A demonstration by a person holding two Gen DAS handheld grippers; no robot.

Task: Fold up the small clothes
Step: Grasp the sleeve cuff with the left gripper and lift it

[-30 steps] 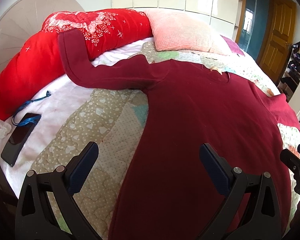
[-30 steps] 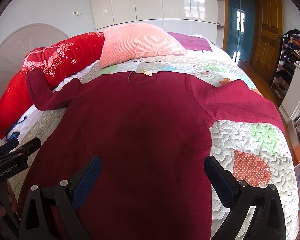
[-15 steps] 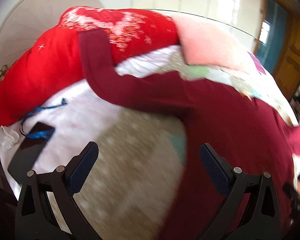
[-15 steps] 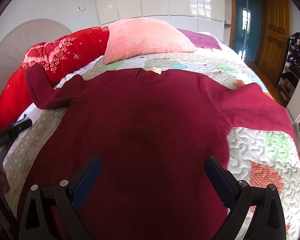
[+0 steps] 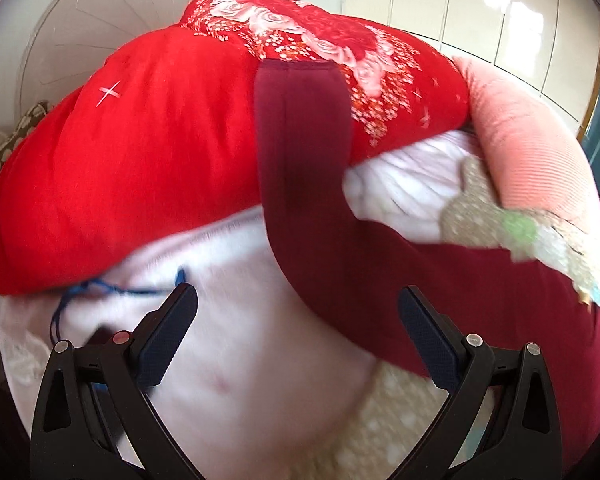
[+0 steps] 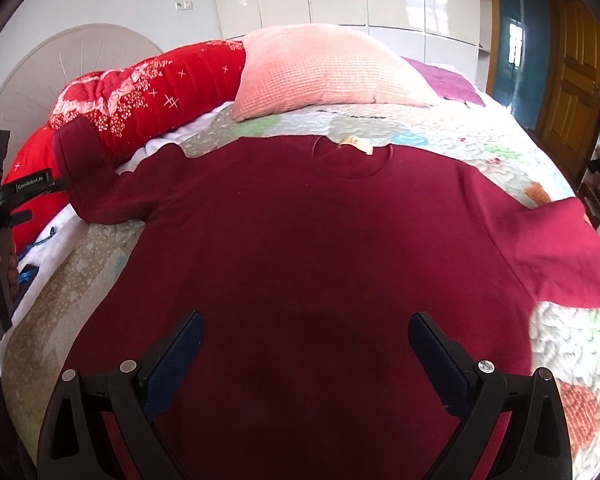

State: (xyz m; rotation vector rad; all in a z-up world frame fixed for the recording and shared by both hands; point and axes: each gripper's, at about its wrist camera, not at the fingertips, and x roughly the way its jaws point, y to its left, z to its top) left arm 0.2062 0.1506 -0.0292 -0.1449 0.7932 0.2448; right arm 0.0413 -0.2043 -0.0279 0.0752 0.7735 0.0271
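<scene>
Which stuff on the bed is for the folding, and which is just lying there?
For folding: jumper, its sleeve, left gripper, right gripper.
Just there: red quilt, pink pillow, blue cord.

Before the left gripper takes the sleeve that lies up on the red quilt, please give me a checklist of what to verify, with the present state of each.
1. Left gripper open: ok.
2. Right gripper open, holding nothing: ok.
3. Sweater body spread flat: ok.
4. Sleeve flat on the bed: not ok, its cuff climbs the red quilt.
5. Left gripper's fingers around the sleeve: not ok, short of it.
6. Blue cord clear of the gripper: cannot tell.
</scene>
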